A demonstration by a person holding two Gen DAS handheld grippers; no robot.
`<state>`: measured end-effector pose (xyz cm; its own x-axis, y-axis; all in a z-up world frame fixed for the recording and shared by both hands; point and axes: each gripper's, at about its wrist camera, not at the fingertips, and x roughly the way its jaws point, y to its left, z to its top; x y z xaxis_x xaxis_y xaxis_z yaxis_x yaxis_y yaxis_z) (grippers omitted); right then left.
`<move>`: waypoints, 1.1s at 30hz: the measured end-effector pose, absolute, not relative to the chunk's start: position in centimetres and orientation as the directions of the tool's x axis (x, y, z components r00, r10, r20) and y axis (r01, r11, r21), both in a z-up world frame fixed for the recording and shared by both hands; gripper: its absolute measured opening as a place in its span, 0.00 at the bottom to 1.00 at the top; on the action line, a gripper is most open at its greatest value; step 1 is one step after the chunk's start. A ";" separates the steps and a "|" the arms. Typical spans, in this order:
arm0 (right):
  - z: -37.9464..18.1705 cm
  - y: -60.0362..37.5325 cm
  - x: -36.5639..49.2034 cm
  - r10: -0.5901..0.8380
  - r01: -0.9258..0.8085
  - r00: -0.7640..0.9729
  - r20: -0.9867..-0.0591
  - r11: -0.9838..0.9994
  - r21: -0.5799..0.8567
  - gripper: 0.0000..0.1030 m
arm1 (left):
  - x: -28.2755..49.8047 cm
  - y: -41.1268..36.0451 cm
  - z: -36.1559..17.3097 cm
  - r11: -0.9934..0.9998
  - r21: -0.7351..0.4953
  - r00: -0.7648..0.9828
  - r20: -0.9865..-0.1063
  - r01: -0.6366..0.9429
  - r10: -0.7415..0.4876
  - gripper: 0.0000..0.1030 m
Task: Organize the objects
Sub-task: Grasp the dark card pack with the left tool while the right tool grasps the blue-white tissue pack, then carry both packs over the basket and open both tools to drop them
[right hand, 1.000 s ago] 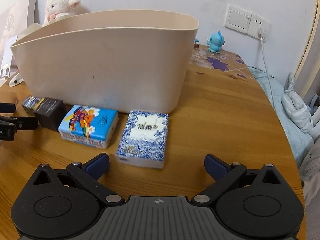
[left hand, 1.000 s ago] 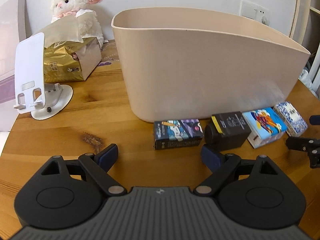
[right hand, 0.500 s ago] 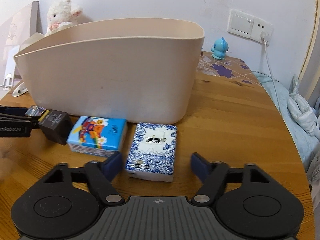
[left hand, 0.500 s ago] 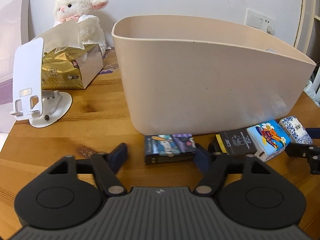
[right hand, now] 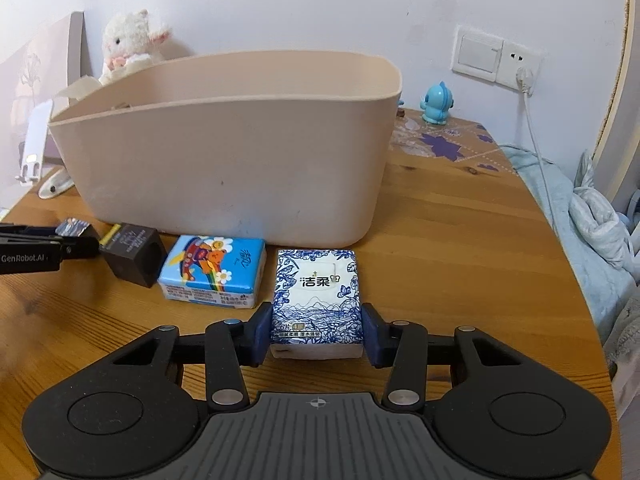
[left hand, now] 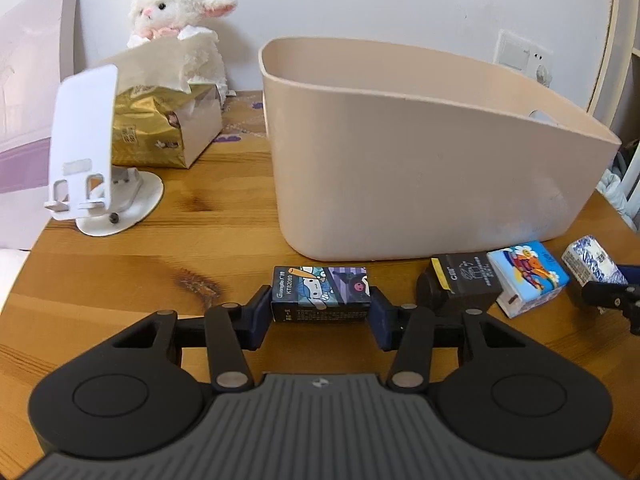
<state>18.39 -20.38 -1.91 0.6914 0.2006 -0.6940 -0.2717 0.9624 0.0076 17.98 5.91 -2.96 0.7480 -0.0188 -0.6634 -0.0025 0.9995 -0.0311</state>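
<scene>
The round wooden table (left hand: 120, 268) carries everything here. The largest thing on it is the beige plastic bin (left hand: 420, 168), which stands upright with its open top showing. All other places are given from this bin.

To the left of the bin, well apart, there is a gold tissue box (left hand: 160, 132) with a sheet standing out of it, and a white plush lamb (left hand: 176, 16) sits behind that box, against the wall. Nearer than the tissue box stands a white phone stand (left hand: 88, 152) on its round base. To the right of the bin and behind it, a small blue figurine (right hand: 437, 103) stands near the wall.

Four small things lie in a row just in front of the bin. At the left end is the cartoon card box (left hand: 320, 292); the left gripper (left hand: 318, 318) has its blue pads on both short ends of it, so the fingers are closed on this box. Next is a black charger block (left hand: 466, 280), then a colourful tissue pack (right hand: 214, 270), both lying free. At the right end is the blue-and-white tissue pack (right hand: 318, 300); the right gripper (right hand: 316, 334) clamps it from both sides, with the pads touching the pack. Both held things rest on the table.
</scene>
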 end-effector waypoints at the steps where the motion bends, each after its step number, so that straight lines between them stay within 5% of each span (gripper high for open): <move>1: -1.6 -20.4 18.1 0.202 -0.273 0.696 -0.689 0.962 0.006 0.42 | 17.6 5.9 -2.7 1.000 -0.026 0.753 -0.657 0.003 -0.019 0.50; 16: 5.2 -21.3 15.2 0.252 -0.296 0.794 -0.554 0.955 0.010 0.42 | 13.8 4.5 3.5 0.994 0.052 0.849 -0.526 0.092 -0.051 0.50; 33: 12.1 -20.2 19.2 0.256 -0.291 0.884 -0.392 0.956 -0.032 0.42 | 19.0 1.7 10.8 0.988 0.128 0.923 -0.384 0.088 -0.033 0.50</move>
